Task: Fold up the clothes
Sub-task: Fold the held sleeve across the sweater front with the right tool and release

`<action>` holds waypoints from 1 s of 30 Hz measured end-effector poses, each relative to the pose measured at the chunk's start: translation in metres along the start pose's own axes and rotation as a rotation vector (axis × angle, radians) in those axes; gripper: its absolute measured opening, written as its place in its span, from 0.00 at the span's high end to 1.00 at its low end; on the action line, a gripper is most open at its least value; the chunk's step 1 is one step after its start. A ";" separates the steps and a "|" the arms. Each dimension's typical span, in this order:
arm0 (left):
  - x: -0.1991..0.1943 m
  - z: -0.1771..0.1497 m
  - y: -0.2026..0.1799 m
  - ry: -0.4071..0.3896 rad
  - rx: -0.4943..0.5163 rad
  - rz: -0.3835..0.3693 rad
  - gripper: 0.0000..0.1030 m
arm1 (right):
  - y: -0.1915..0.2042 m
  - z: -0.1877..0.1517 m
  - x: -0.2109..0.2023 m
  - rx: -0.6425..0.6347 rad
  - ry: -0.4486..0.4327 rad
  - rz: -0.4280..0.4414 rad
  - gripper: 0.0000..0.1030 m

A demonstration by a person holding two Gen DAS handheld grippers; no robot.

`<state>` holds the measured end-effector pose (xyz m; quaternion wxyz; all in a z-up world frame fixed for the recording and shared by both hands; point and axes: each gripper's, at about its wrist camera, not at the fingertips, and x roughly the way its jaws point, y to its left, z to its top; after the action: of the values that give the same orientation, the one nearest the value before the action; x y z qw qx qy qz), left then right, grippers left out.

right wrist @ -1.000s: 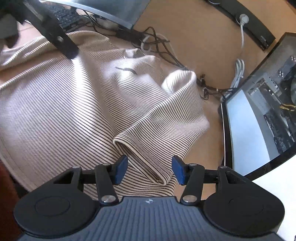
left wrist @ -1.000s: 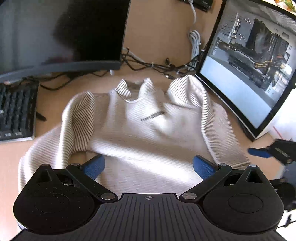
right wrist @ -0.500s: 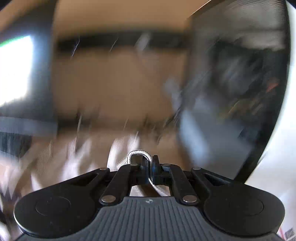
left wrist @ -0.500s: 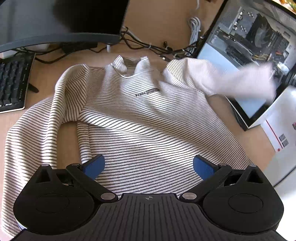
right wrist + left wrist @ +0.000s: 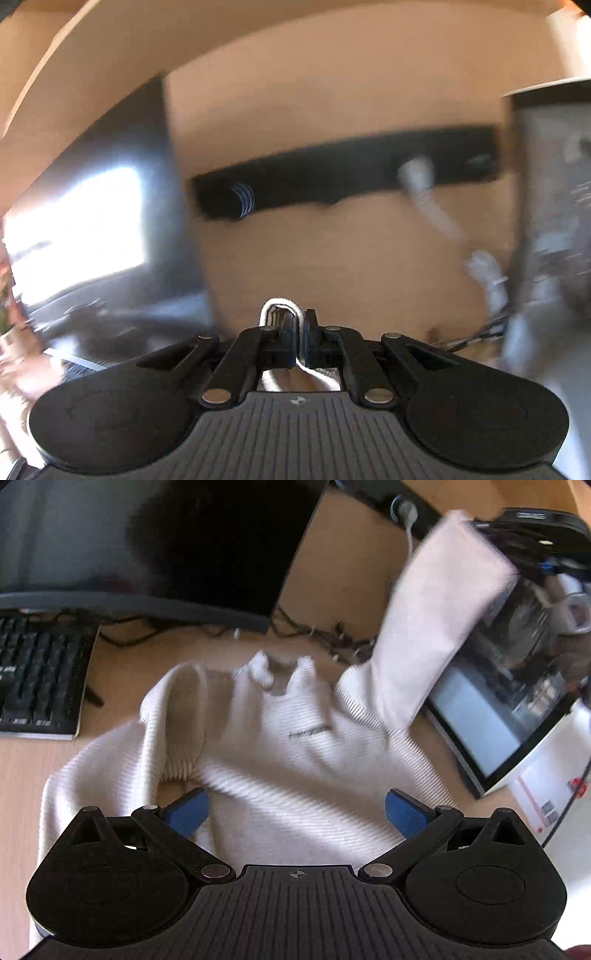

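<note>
The sweater (image 5: 295,753) is spread on the desk (image 5: 33,753) right ahead of the left claw (image 5: 295,808), whose blue pads (image 5: 186,810) are held wide apart with nothing gripped. One sleeve (image 5: 439,602) is lifted up and to the right, its cuff (image 5: 282,314) pinched tight in the right claw (image 5: 299,332).
</note>
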<state>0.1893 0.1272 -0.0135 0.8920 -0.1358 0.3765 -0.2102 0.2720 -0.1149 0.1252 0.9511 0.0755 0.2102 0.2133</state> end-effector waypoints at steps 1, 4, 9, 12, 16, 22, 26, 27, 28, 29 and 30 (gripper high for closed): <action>0.000 0.002 0.000 -0.009 -0.007 -0.017 0.00 | 0.008 -0.002 0.007 -0.013 0.021 0.024 0.96; 0.004 0.006 0.001 -0.018 -0.042 -0.056 0.00 | 0.026 -0.009 0.026 -0.046 0.105 0.106 0.91; 0.025 0.007 0.002 0.004 -0.072 -0.083 0.00 | 0.019 -0.016 0.026 -0.094 0.127 0.142 0.51; 0.038 0.011 0.004 0.009 -0.105 -0.082 0.00 | -0.008 -0.021 0.020 -0.068 0.134 0.091 0.51; 0.047 0.015 0.013 -0.013 -0.165 0.007 0.00 | -0.051 -0.045 0.025 -0.055 0.162 -0.080 0.51; 0.057 0.032 0.019 -0.052 -0.205 0.091 0.00 | -0.096 -0.092 0.055 -0.045 0.270 -0.190 0.51; 0.077 0.036 0.017 -0.018 -0.198 0.152 0.00 | -0.105 -0.122 0.083 -0.047 0.333 -0.194 0.51; 0.078 0.035 0.015 -0.011 -0.194 0.158 0.00 | -0.109 -0.126 0.085 -0.058 0.345 -0.229 0.64; 0.079 0.035 0.013 -0.007 -0.187 0.159 0.00 | -0.113 -0.131 0.086 -0.069 0.356 -0.263 0.69; 0.078 0.034 0.012 -0.007 -0.177 0.156 0.00 | -0.116 -0.135 0.087 -0.080 0.368 -0.298 0.71; 0.077 0.033 0.010 -0.011 -0.164 0.148 0.00 | -0.120 -0.140 0.089 -0.091 0.379 -0.333 0.71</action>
<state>0.2646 0.1020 -0.0427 0.8930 -0.1812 0.3966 -0.1116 0.3294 -0.1764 -0.0611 0.9192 -0.0446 0.3844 0.0734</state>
